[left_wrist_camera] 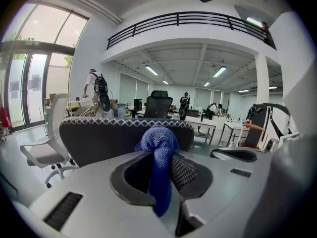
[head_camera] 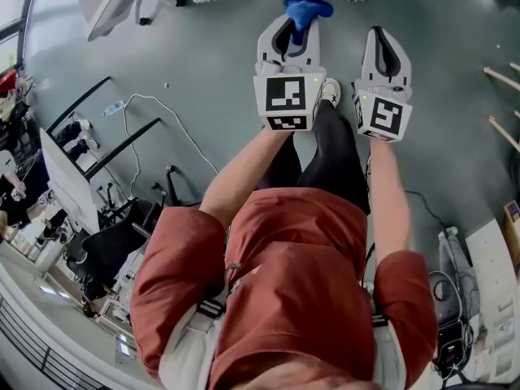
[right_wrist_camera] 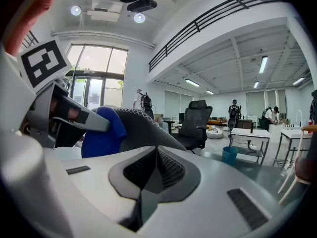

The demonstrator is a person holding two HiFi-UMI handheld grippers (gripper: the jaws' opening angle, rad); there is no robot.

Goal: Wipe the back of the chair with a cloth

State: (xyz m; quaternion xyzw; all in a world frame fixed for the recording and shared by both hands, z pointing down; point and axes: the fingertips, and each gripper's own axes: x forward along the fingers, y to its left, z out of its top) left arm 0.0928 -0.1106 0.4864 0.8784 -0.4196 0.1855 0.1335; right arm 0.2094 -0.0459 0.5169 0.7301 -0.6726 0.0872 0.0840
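- The left gripper is clamped narrow on a bunched blue terry cloth; one end bulges out past the jaw tips, the other hangs down between them.
- The cloth sits right at the top edge of the dark grey chair back with white zigzag trim, near the middle of that edge. Whether cloth and edge touch cannot be told.
- The right gripper has its jaws pressed together with nothing between them. It is held just beside the left gripper, a little further back from the chair back.
- In the head view both grippers point forward over the grey floor, held out by the person's bare forearms.
- A white office chair stands left of the chair back.
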